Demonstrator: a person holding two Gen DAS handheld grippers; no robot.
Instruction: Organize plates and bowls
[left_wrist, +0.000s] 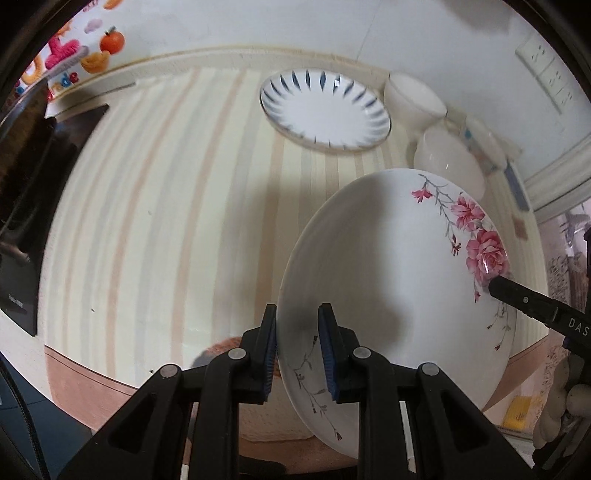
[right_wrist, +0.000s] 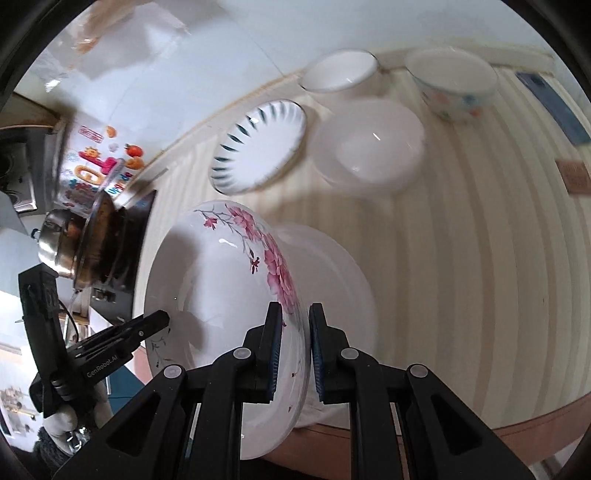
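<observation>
"GenRobot.AI" on left gripper (right_wrist: 155, 320), "DAS" on right gripper (left_wrist: 496, 286)

Rose-patterned plate gripped at two rims above the striped counter

A white ceramic plate with pink rose print (right_wrist: 221, 280) is held tilted, its near rim clamped by the right claw (right_wrist: 295, 350), while the left claw (right_wrist: 162, 320) is seen touching its far rim. Behind it, on the cream striped counter (right_wrist: 461, 258), a white plate with blue dashes (right_wrist: 262, 147), a plain white bowl (right_wrist: 369, 147), a white cup (right_wrist: 340, 72) and a flower-printed bowl (right_wrist: 454, 85) are set close together.
</observation>
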